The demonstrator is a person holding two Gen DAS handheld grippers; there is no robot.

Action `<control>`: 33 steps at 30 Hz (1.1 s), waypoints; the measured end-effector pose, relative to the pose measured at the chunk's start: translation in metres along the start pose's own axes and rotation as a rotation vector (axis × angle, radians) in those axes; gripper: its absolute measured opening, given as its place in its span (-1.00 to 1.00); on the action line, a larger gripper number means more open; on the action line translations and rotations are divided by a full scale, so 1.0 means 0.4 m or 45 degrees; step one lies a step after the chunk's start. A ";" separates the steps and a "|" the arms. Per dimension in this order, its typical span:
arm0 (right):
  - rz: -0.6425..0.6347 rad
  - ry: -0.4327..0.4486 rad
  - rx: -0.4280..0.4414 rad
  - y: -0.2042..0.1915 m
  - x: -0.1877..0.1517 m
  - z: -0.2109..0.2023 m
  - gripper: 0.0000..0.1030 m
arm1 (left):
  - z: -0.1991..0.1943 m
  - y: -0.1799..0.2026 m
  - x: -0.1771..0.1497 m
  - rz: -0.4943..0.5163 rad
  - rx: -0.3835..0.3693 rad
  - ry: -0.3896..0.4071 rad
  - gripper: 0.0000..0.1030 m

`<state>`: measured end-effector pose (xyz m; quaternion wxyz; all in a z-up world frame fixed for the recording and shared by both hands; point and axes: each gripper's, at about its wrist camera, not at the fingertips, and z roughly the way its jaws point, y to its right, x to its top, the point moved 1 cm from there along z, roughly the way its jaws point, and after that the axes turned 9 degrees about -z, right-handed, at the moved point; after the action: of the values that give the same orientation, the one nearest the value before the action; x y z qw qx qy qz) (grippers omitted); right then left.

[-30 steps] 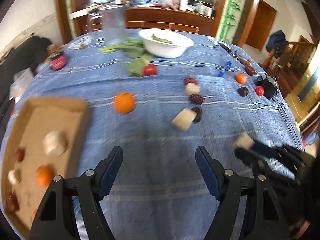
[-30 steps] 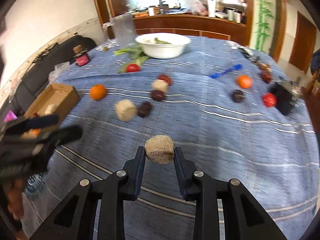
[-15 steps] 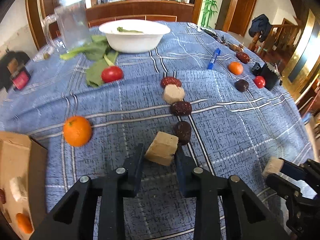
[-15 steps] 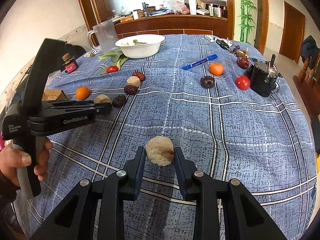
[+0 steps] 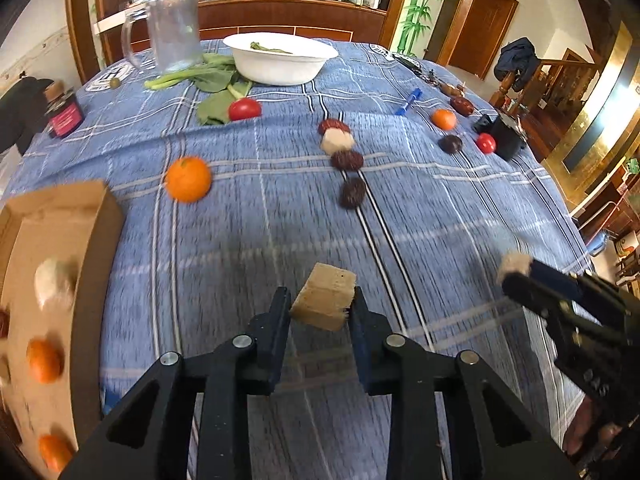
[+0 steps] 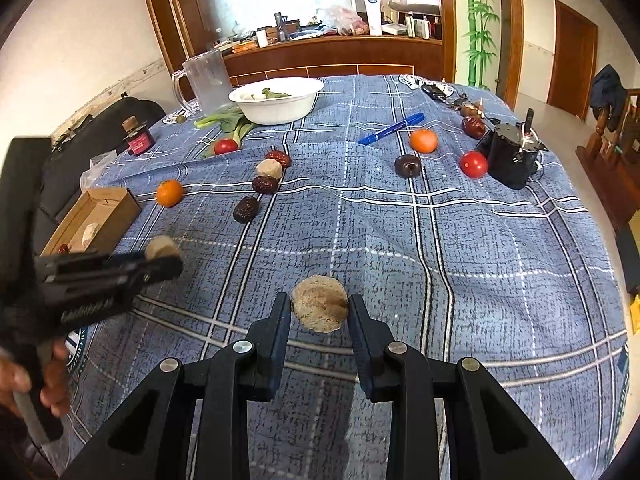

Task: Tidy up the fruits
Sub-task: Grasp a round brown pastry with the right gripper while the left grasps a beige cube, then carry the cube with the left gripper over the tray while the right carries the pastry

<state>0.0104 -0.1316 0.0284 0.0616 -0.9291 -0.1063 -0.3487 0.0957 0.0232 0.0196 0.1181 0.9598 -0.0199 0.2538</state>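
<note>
Left wrist view: left gripper (image 5: 320, 312) clamps tan cube-shaped chunk (image 5: 325, 301); right gripper (image 6: 319, 318) pinches round beige fibrous piece (image 6: 320, 309) above blue plaid tablecloth (image 6: 460, 248).

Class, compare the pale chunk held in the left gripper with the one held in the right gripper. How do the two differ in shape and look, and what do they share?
The chunk in the left gripper is blocky, with flat faces and sharp edges; the chunk in the right gripper shows a round face. The left chunk looks smooth-sided and tilted, while the right chunk looks rough and fibrous. Both are pale beige, clamped between black fingers and held above the blue checked tablecloth.
</note>
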 end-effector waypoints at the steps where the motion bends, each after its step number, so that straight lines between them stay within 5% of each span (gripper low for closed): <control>1: 0.003 0.000 -0.004 -0.005 -0.004 -0.006 -0.40 | -0.014 -0.003 -0.014 -0.014 -0.005 0.002 -0.47; 13: 0.011 -0.023 -0.035 -0.082 -0.039 -0.046 -0.40 | -0.143 -0.058 -0.080 -0.065 0.026 0.077 -0.47; 33: -0.111 0.019 0.054 -0.302 0.064 -0.031 -0.39 | -0.278 -0.250 -0.080 -0.185 0.059 0.186 -0.46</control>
<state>-0.0078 -0.0129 0.0594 0.0670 -0.9194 -0.1536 -0.3557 0.0240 0.1459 0.0761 0.1151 0.9402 0.0641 0.3141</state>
